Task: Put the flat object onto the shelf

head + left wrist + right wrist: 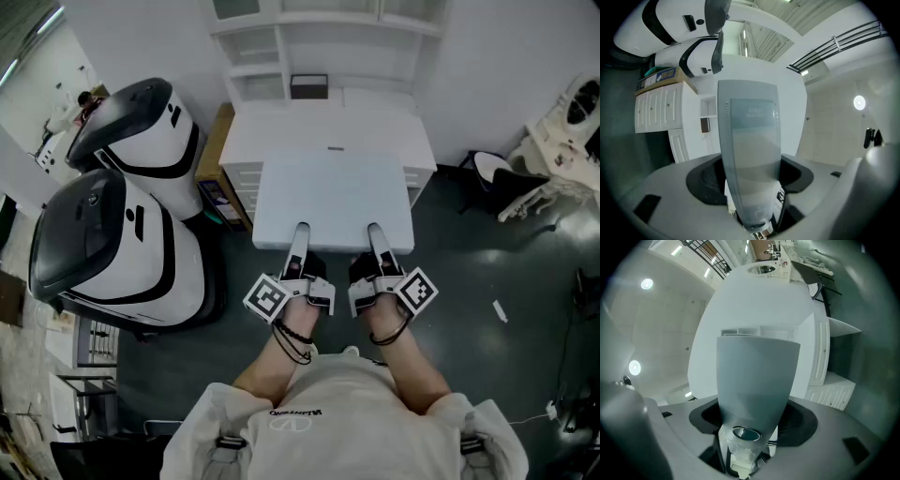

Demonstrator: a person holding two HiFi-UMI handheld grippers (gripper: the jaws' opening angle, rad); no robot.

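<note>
The flat object is a large white board (333,192), held level above a white desk (281,127). My left gripper (300,232) is shut on the board's near edge left of centre, its upper jaw lying on the top face. My right gripper (374,231) is clamped on the same edge right of centre. The white shelf unit (319,42) rises behind the desk against the wall. In the left gripper view one grey jaw lies over the board (792,117). In the right gripper view the white board (754,305) stretches away past the jaw.
Two big white-and-black machines (117,248) (141,127) stand close on the left. A cardboard box (214,150) sits beside the desk's drawers. A small dark box (309,86) rests on the lowest shelf. White furniture (539,183) stands on the dark floor at the right.
</note>
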